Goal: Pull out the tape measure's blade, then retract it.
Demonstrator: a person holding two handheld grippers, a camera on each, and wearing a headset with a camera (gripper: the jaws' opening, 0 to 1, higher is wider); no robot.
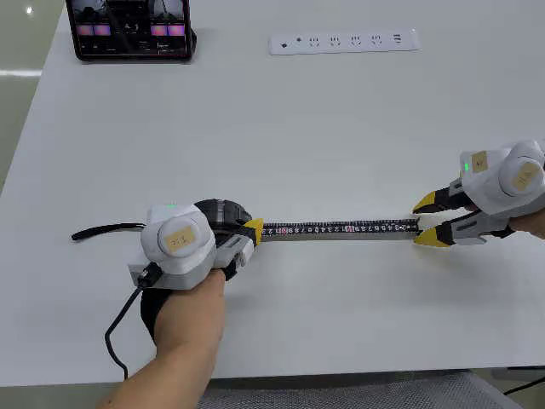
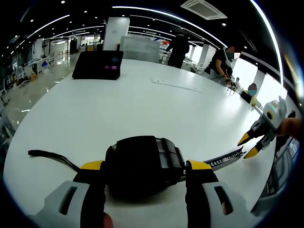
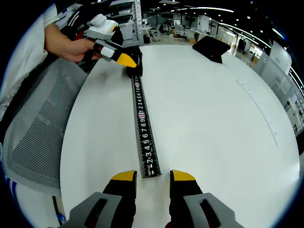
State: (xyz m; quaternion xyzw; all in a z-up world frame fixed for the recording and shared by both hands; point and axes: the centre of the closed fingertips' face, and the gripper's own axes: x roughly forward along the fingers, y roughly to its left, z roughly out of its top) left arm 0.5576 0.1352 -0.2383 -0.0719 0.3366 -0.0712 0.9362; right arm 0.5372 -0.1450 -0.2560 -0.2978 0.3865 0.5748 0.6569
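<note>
The black tape measure case (image 1: 223, 213) (image 2: 142, 161) stands on the white table (image 1: 281, 128), and my left gripper (image 1: 243, 232) (image 2: 145, 166) is shut on it from the near side. Its dark numbered blade (image 1: 341, 228) (image 3: 142, 123) is drawn out and lies flat on the table, running to the right. At the blade's free end my right gripper (image 1: 428, 220) (image 3: 153, 176) is open. The blade tip lies between its yellow fingertips (image 3: 124, 175) with a gap on each side. The right gripper (image 2: 248, 145) also appears at the far end of the blade (image 2: 225, 158) in the left gripper view.
A black wrist strap (image 1: 106, 230) trails left from the case. A dark tablet (image 1: 129, 27) stands at the table's far left and a white power strip (image 1: 344, 41) lies at the far middle. A mesh chair (image 3: 38, 123) stands by the near edge. People stand beyond the table.
</note>
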